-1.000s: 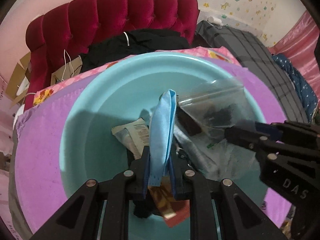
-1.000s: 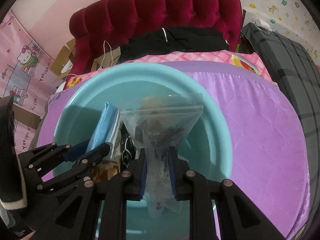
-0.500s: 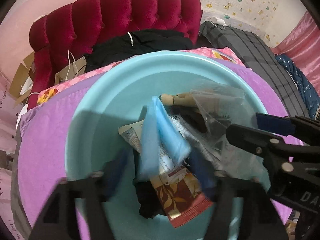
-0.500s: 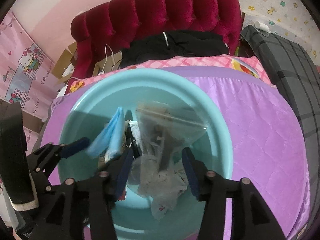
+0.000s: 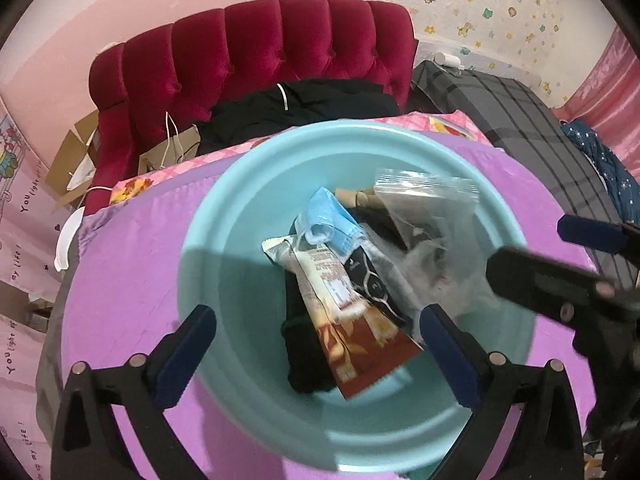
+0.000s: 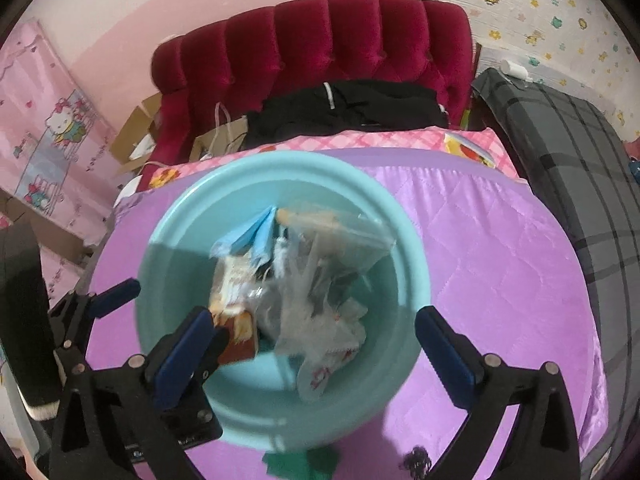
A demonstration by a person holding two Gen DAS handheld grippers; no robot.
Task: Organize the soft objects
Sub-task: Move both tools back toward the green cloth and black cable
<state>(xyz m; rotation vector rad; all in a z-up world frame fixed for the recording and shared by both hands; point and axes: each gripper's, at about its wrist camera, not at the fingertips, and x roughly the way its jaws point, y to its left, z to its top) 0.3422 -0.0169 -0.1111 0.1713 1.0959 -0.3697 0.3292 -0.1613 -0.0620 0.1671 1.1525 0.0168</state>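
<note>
Nearest the cameras, both sets of jaws stood wide apart and held nothing. The left gripper point(image 5: 318, 334) hung over the near rim of the turquoise basin point(image 5: 224, 248), and the right gripper point(image 6: 316, 332) hung over that same basin from the other side, its dark frame showing at the basin's right in the left wrist view.

Inside the basin lay the soft things, all heaped together. A red-brown snack packet point(image 5: 360, 344) lay closest to the near rim, partly over a black cloth point(image 5: 300, 344). A white printed sachet point(image 5: 316, 276) overlapped the packet's far end, and a dark pouch point(image 5: 370, 276) lay just beside it. Farther in, a crumpled blue face mask point(image 5: 330, 220) rested on top of the sachet. To the mask's right a clear zip bag point(image 5: 424, 216) slumped against the basin's far-right wall, with dark contents that could not be made out. A tan jointed piece point(image 5: 360, 198) showed at the far edge of the heap, between the mask and the bag.

The basin sat on a purple quilted bedspread point(image 6: 480, 264). Beyond the basin ran a pink checked sheet point(image 6: 380, 140), then a pile of black clothing point(image 6: 348, 110), and behind that a crimson tufted headboard point(image 6: 320, 40). A grey plaid blanket point(image 6: 568, 140) lay to the basin's far right.
</note>
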